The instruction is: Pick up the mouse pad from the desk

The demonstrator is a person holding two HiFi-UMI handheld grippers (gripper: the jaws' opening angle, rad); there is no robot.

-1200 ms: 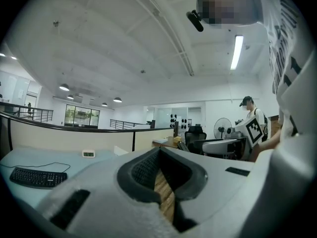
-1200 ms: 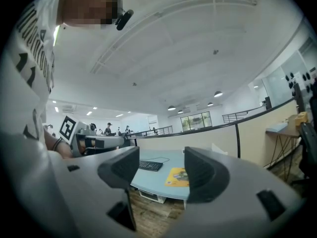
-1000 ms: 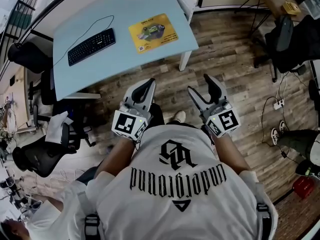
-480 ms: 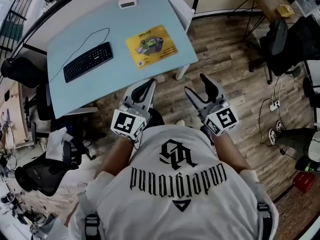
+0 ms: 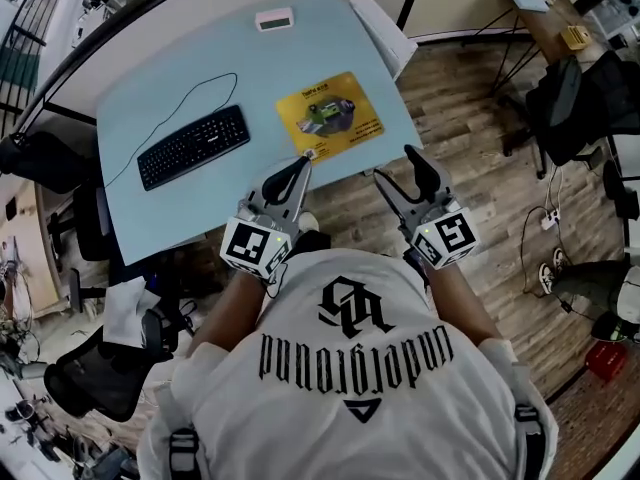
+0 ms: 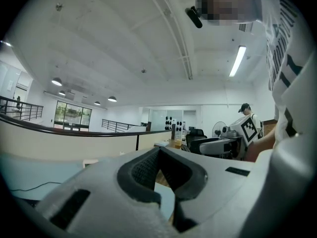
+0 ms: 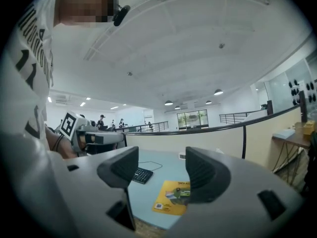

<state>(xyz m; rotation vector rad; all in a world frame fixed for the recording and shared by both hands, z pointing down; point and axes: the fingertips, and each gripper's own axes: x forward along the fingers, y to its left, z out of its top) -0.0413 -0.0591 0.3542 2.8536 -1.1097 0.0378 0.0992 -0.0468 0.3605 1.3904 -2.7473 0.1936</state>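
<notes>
Wood-plank floor, with a light-blue desk standing on it. A person stands at the desk's near edge with a gripper in each hand, both held about level.

Black keyboard lies on the left part of the desk. Yellow mouse pad lies flat by the near right edge, apart from the keyboard.

Left gripper: jaws together, nothing between them, tip just beside the pad's near corner. Right gripper: jaws apart, empty, over the floor short of the desk.

Small white box sits at the far edge.
</notes>
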